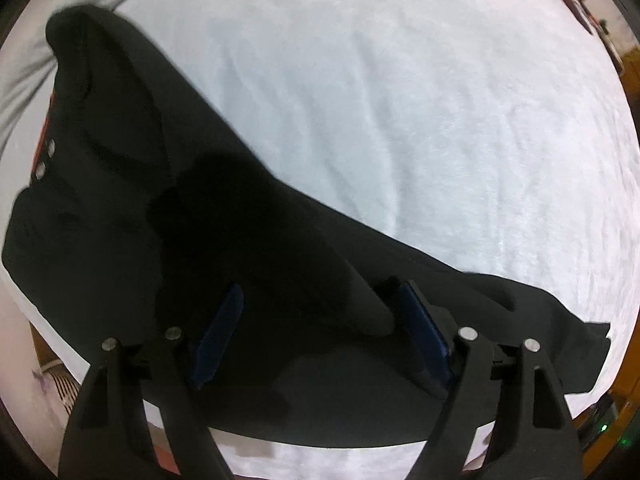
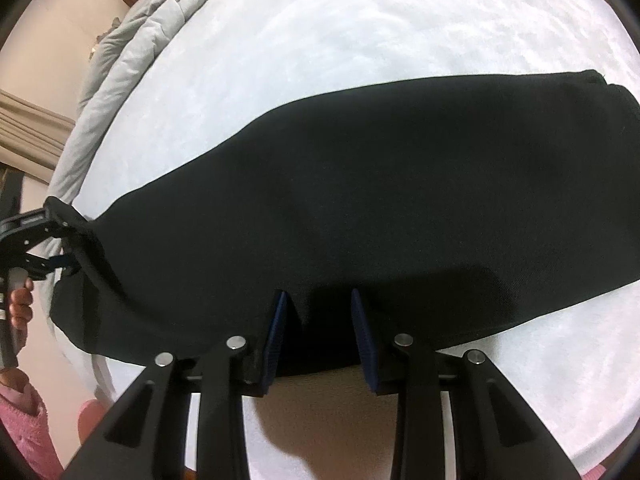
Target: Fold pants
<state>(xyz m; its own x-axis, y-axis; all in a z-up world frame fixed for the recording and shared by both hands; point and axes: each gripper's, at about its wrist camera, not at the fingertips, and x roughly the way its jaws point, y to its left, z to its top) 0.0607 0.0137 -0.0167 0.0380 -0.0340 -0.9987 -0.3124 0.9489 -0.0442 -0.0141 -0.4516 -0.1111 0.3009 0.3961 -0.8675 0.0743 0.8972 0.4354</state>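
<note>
pants: the black, soft-fabric pants (image 2: 360, 184) lie as a long band across the white textured bed cover (image 2: 360, 20), apparently one leg over the other; in my left wrist view two small metal snaps show at the waist end.
why laid so: stretched out flat, i judge, so the next fold can bring one end over to the other.
left gripper: my left gripper (image 1: 316, 332) looks straight down on the pants (image 1: 200, 220), its blue pads standing well apart with only flat cloth beneath them, nothing pinched. in the right wrist view it (image 2: 70, 236) sits at the bunched end of the pants, and from there i cannot tell whether it touches the cloth.
right gripper: my right gripper (image 2: 320, 332) tilts down at the near edge of the pants, pads partly apart; dark fabric lies between them, but i cannot tell whether they press on it.
hand pose: my left hand (image 2: 20, 300) wraps the left gripper's handle at the bed's edge, a pink fuzzy sleeve (image 2: 24, 420) below it.
judgement: the end needs a fresh grasp before any further fold.
</note>
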